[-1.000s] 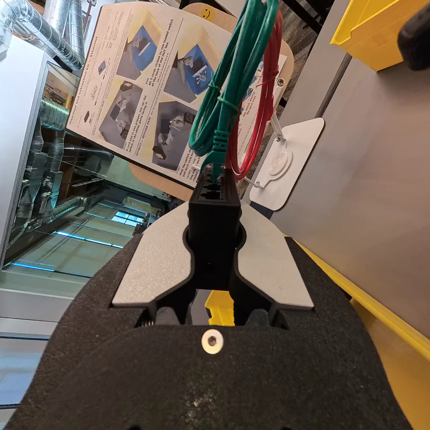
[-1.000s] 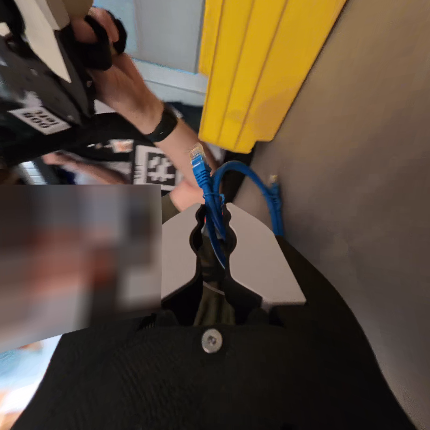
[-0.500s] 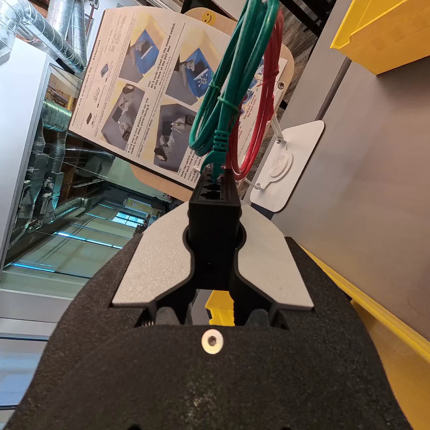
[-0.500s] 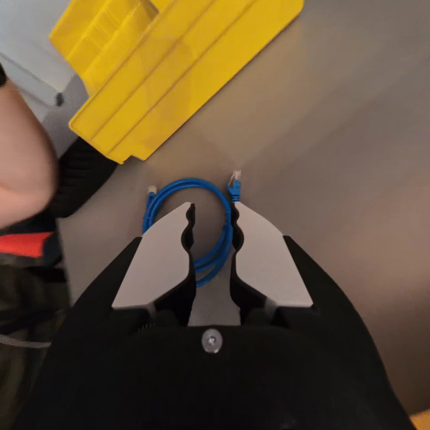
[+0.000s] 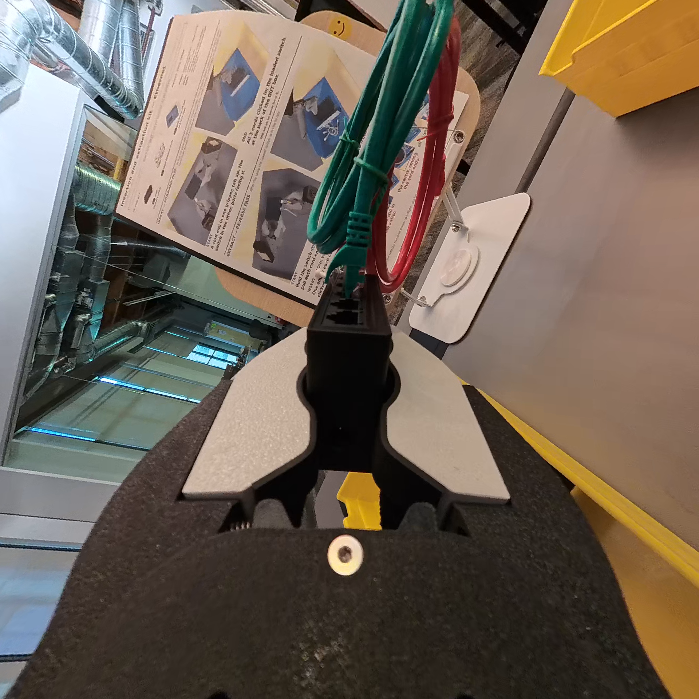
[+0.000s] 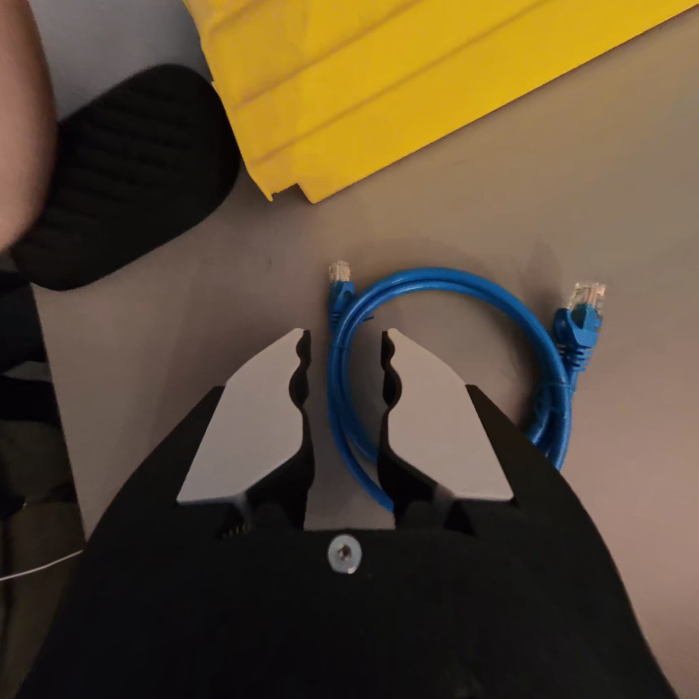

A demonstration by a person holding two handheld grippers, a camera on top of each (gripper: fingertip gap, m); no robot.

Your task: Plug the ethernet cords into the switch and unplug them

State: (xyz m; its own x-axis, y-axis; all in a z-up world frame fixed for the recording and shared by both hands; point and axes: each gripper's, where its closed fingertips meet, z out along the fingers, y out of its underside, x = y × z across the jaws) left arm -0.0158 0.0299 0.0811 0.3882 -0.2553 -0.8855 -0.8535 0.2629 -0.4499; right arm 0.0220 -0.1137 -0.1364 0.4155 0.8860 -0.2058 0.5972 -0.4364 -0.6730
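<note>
My left gripper is shut on a black switch, held up with its ports facing away. A coiled green cord and a coiled red cord are plugged into the switch. My right gripper is open and empty above the grey table. A coiled blue cord lies flat on the table, its left side running between my open fingers. Both of its clear plugs are free, one by my fingertips, one at the right.
A yellow bin sits on the table just beyond the blue cord. A dark sleeve and an arm are at the left. In the left wrist view there is an instruction poster, a white stand base and yellow bins. The left gripper's tips are roughly 25 cm from the right gripper's.
My right gripper let go of the blue cord, which now lies on the table, and opened. It then shifted left over the coil. The left gripper with the switch held still.
</note>
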